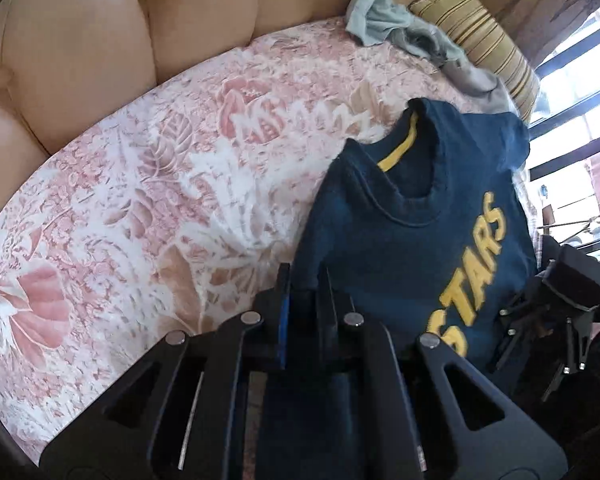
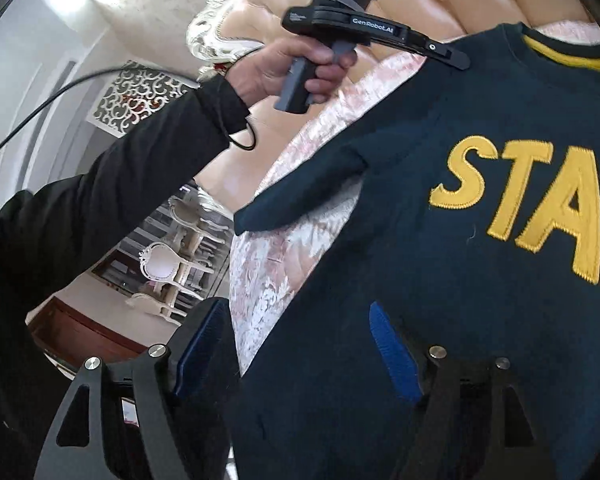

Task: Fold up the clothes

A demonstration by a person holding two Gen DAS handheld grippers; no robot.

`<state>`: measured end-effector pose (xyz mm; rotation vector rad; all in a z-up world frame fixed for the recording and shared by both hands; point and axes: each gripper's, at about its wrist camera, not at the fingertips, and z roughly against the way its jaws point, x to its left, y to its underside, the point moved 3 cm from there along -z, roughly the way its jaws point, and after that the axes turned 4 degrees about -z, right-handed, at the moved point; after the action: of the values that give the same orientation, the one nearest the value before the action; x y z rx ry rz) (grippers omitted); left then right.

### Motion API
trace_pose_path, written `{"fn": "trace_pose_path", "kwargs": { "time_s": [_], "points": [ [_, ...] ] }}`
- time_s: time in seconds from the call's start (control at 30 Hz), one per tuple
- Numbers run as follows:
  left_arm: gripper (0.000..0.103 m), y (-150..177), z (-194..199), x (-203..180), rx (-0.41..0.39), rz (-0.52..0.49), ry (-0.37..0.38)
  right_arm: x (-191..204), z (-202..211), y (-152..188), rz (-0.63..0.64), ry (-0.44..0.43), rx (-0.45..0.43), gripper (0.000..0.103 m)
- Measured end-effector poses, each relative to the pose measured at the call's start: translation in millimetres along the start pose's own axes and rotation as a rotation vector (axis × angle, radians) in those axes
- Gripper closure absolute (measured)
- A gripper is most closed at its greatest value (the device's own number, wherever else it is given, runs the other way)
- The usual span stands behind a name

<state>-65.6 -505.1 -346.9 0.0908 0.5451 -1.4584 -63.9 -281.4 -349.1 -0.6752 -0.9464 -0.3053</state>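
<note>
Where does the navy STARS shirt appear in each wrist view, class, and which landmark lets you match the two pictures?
Left wrist view: navy shirt right of centre, collar uppermost, lettering running up its right side.
Right wrist view: navy shirt fills the right half, a sleeve pointing left.
Shared landmark: the pink floral cover beneath it.

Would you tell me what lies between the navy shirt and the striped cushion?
A crumpled grey garment lies between the navy shirt and the striped cushion; the left wrist view shows it.
</note>
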Motion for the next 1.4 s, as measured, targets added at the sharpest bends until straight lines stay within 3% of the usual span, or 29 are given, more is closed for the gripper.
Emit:
{"fn": "trace_pose_path", "kwargs": {
  "time_s": [0.07, 0.23, 0.33, 0.43, 0.53, 0.63, 0.73, 0.83, 0.9, 1.07, 1.2, 1.3, 1.4],
  "points": [
    [0.086, 6.5, -10.6, 5.8, 0.020, 0.018, -0.033, 4.2, -3.7, 1.6, 0.012, 0.017, 0.001, 0.027],
    [0.053, 20.5, 12.5, 17.9, -0.068, 0.124, -0.114, 10.3, -12.0, 1.6, 0.057, 0.087, 0.024, 0.027],
    [0.053, 37.7, 52.3, 14.4, -0.154, 0.188, -0.222, 10.1, -12.2, 1.0, 0.055, 0.100, 0.028, 0.027],
    [0.053, 74.5, 110.0, 17.1, -0.313, 0.336, -0.315, 11.1, -8.0, 0.9, 0.033, 0.096, 0.021, 0.025],
    [0.053, 141.4, 172.1, 11.3, -0.475, 0.536, -0.421, 11.4, -6.9, 1.5, 0.029, 0.103, 0.008, 0.024],
    [0.053, 236.5, 208.3, -16.9, -0.599, 0.735, -0.454, 11.0, -7.5, 1.7, 0.028, 0.117, -0.005, 0.024],
    [0.053, 325.4, 211.4, -46.1, -0.605, 0.861, -0.467, 10.2, -7.8, 1.2, 0.023, 0.128, -0.017, 0.024],
    [0.053, 407.9, 195.8, -65.9, -0.604, 0.979, -0.423, 9.9, -6.7, 0.9, 0.021, 0.128, -0.032, 0.024],
    [0.053, 437.9, 180.4, -72.5, -0.622, 1.023, -0.392, 9.9, -7.7, 0.0, 0.022, 0.134, -0.040, 0.024],
    [0.053, 448.6, 151.5, -64.4, -0.652, 1.081, -0.289, 10.3, -12.3, 0.3, 0.043, 0.159, -0.040, 0.024],
    [0.053, 422.4, 140.2, -71.8, -0.588, 0.988, -0.216, 10.9, -13.2, 0.9, 0.057, 0.169, -0.033, 0.024],
    [0.093, 412.4, 146.9, -73.4, -0.526, 0.959, -0.287, 10.1, -12.3, 0.1, 0.053, 0.162, -0.033, 0.024],
    [0.093, 411.4, 181.8, -77.1, -0.582, 0.934, -0.351, 9.9, -11.2, 0.4, 0.051, 0.156, -0.034, 0.024]
  ]
}}
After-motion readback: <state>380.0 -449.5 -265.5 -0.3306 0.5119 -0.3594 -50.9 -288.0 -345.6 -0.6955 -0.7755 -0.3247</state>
